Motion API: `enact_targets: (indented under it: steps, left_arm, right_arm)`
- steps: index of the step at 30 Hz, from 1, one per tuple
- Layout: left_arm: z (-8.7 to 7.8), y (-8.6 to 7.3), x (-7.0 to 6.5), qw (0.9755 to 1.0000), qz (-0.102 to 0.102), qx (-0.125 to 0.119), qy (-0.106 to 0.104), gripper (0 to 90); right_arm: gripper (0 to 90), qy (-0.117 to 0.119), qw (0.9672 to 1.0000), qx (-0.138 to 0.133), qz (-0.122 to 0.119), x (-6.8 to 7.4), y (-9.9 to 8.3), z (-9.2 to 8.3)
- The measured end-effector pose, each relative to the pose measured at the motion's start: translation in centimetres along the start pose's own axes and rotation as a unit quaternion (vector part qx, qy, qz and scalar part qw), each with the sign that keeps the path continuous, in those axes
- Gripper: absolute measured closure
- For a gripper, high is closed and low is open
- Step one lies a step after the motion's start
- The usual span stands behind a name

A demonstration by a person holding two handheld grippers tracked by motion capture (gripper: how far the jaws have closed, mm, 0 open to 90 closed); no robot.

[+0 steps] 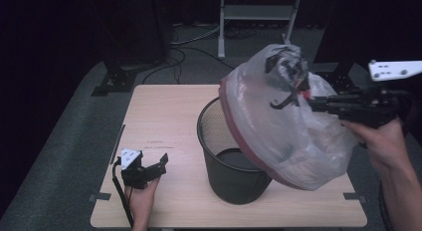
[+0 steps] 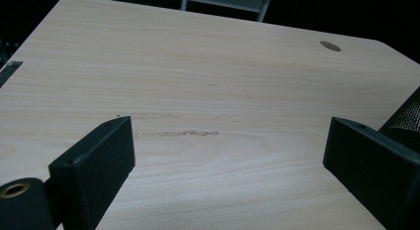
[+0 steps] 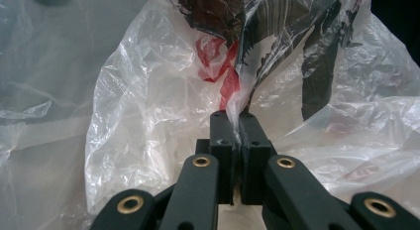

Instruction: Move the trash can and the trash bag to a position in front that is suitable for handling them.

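Note:
A clear plastic bin bag (image 1: 278,121) with a red drawstring rim hangs in the air, half over the black mesh waste bin (image 1: 224,161) that stands on the table. My right gripper (image 1: 304,97) is shut on the bag's bunched upper part and holds it up from the right. In the right gripper view the two pads (image 3: 236,128) pinch crumpled film of the bag (image 3: 163,111), with a red strip above them. My left gripper (image 1: 155,167) rests low at the table's front left, jaws wide apart with nothing but bare wood between them (image 2: 228,155).
The light wooden table (image 1: 159,116) has free surface left of the bin. The bin's mesh wall (image 2: 408,116) stands just right of my left gripper. Dark floor, cables and a metal stand's legs (image 1: 254,17) lie beyond the far edge.

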State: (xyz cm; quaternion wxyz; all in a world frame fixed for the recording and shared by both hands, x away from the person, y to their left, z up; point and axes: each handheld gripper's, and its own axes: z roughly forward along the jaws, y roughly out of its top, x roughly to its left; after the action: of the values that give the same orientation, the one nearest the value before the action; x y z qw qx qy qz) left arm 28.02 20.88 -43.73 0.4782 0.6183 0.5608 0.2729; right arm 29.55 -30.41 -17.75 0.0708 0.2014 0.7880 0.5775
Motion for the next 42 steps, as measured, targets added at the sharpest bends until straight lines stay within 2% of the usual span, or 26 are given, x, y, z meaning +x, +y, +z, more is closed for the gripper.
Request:
enact_targets:
  steps: [1,2,3,9,17,24,25,27,28,29,31,33,34,35,37,38,39,40,41,42]
  left_arm:
    - [-0.1,0.0,0.1,1.0,0.0,-0.001,0.0,4.7]
    - [-0.1,0.0,0.1,1.0,0.0,-0.001,0.0,4.7]
    - [-0.1,0.1,0.1,1.0,-0.001,-0.002,0.0,4.7]
    - [-0.1,0.1,0.2,1.0,-0.002,-0.002,-0.001,4.7]
    - [-0.1,0.1,0.2,1.0,-0.002,-0.001,-0.002,4.7]
    - [-0.1,0.1,0.2,1.0,-0.002,-0.001,-0.003,4.7]
    - [-0.1,0.1,0.2,1.0,-0.001,-0.001,-0.003,4.7]
    - [-0.1,0.1,0.3,1.0,-0.003,-0.001,-0.003,4.7]
    - [-0.1,0.1,0.3,1.0,-0.003,-0.001,-0.003,4.7]
    - [-0.1,0.1,0.3,1.0,-0.004,-0.001,-0.003,4.7]
    - [-0.1,0.1,0.3,1.0,-0.007,-0.003,-0.003,4.7]
    - [0.0,0.1,0.3,1.0,-0.008,-0.004,-0.003,4.7]
    - [0.0,0.1,0.3,1.0,-0.008,-0.004,-0.003,4.7]
    - [-0.1,0.1,0.4,0.9999,-0.009,-0.004,-0.004,4.7]
    - [-0.1,0.1,0.4,0.9999,-0.009,-0.004,-0.004,4.7]
    - [-0.1,0.1,0.4,0.9999,-0.009,-0.004,-0.004,4.7]
    - [-0.1,0.1,0.4,0.9999,-0.009,-0.003,-0.004,4.7]
    - [-0.1,0.1,0.4,0.9999,-0.009,-0.003,-0.004,4.7]
    - [-0.1,0.1,0.4,0.9999,-0.009,-0.004,-0.005,4.7]
    - [-0.1,0.1,0.4,0.9999,-0.009,-0.004,-0.005,4.7]
  right_arm:
    - [87.6,0.007,0.9998,0.015,-0.005,0.2,0.4,1.3]
    - [87.6,0.007,0.9998,0.015,-0.005,0.2,0.4,1.3]
    - [87.6,0.014,0.9996,0.026,-0.007,0.3,0.7,2.5]
    - [87.6,0.024,0.9984,0.05,-0.011,0.4,1.2,5.2]
    - [87.6,0.027,0.9967,0.076,-0.008,0.1,1.5,7.1]
    - [87.6,0.021,0.9932,0.113,-0.019,0.3,2.1,9.0]
    - [87.6,0.015,0.9911,0.13,-0.025,0.4,2.3,9.6]
    - [87.6,0.01,0.9885,0.147,-0.032,0.4,2.5,10.1]
    - [87.6,0.01,0.9885,0.147,-0.032,0.4,2.5,10.1]
    - [87.5,0.004,0.986,0.163,-0.036,0.4,2.6,10.8]
    - [87.5,0.001,0.9835,0.177,-0.038,0.4,2.7,11.3]
    - [87.5,-0.005,0.9797,0.195,-0.045,0.4,2.7,11.9]
    - [87.5,-0.005,0.9797,0.195,-0.045,0.4,2.7,11.9]
    - [87.4,-0.005,0.9761,0.212,-0.05,0.6,2.6,12.6]
    - [87.4,-0.011,0.9717,0.229,-0.059,0.7,2.6,13.1]
    - [87.4,-0.011,0.9717,0.229,-0.059,0.7,2.6,13.1]
    - [87.2,-0.017,0.9662,0.249,-0.064,0.7,2.6,13.7]
    - [87.2,-0.017,0.9662,0.249,-0.064,0.7,2.6,13.7]
    - [86.5,-0.022,0.9603,0.27,-0.067,0.7,2.4,14.2]
    - [84.6,-0.028,0.9561,0.282,-0.074,0.6,2.4,14.4]
